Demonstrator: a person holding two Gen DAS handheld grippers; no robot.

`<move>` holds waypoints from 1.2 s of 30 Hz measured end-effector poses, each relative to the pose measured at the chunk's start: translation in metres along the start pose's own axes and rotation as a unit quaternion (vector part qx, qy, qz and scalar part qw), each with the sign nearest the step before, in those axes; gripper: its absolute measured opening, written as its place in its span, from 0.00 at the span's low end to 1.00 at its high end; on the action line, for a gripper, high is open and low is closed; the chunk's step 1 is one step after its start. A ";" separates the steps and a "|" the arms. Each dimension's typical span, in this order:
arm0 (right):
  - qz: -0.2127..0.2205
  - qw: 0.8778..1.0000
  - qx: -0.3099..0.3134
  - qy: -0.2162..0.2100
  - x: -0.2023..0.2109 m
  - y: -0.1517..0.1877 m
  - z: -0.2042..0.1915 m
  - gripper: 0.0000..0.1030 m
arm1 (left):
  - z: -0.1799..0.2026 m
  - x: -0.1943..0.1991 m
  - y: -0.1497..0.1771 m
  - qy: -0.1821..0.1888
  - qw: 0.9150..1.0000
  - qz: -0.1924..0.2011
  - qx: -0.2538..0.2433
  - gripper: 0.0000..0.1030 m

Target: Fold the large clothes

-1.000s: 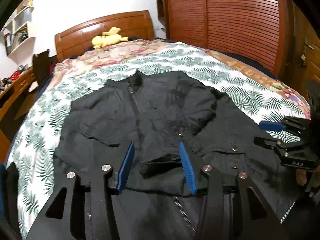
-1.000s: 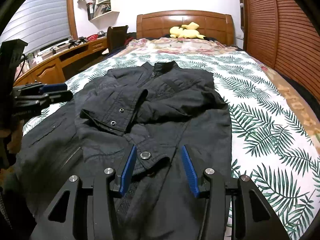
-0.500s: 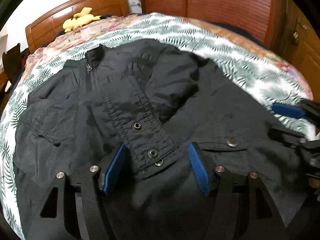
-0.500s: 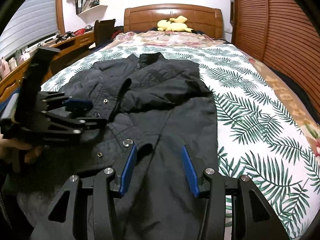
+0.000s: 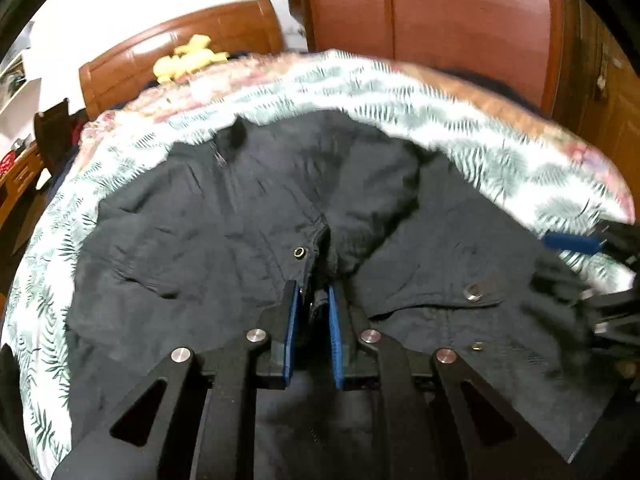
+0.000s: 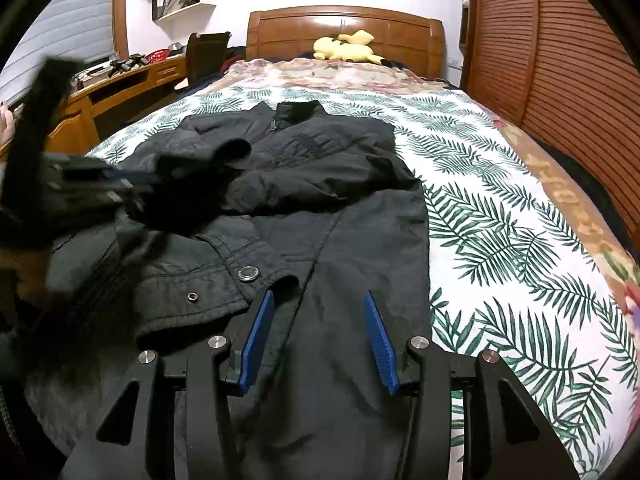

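1. The black jacket [image 6: 320, 184] lies spread on the bed [image 6: 500, 240], collar toward the headboard [image 6: 344, 28].
2. Your left gripper [image 5: 313, 300] has just been closing; its blue pads [image 5: 293, 320] now pinch the sleeve cuff [image 5: 320, 304] between them.
3. Your right gripper [image 6: 318, 312] stands half open above the jacket's lower part and holds nothing.

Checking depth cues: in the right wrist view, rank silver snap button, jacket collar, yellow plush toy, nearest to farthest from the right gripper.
1. Silver snap button, just ahead-left of the right gripper.
2. Jacket collar, mid-bed.
3. Yellow plush toy, at the headboard.
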State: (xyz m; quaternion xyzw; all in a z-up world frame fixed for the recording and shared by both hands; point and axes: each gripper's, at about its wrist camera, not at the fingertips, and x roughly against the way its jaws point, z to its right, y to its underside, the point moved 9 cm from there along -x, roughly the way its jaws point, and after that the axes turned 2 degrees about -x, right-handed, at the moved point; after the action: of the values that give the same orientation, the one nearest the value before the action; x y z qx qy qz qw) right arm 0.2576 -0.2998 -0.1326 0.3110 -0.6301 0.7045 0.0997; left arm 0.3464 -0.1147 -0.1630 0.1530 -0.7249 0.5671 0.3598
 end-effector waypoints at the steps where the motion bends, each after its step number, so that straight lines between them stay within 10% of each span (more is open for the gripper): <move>1: 0.001 1.000 0.001 0.001 -0.001 0.000 0.000 0.47 | -0.002 0.009 -0.002 0.002 1.000 0.009 0.002 0.15; 36: 0.006 0.999 0.006 0.036 -0.014 -0.022 -0.021 0.47 | -0.076 0.104 0.114 0.015 1.000 0.023 0.016 0.16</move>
State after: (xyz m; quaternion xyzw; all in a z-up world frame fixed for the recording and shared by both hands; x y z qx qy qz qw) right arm 0.2742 -0.2720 -0.1227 0.2823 -0.6240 0.7193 0.1160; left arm 0.2285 0.0105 -0.1642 0.1336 -0.7138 0.5887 0.3550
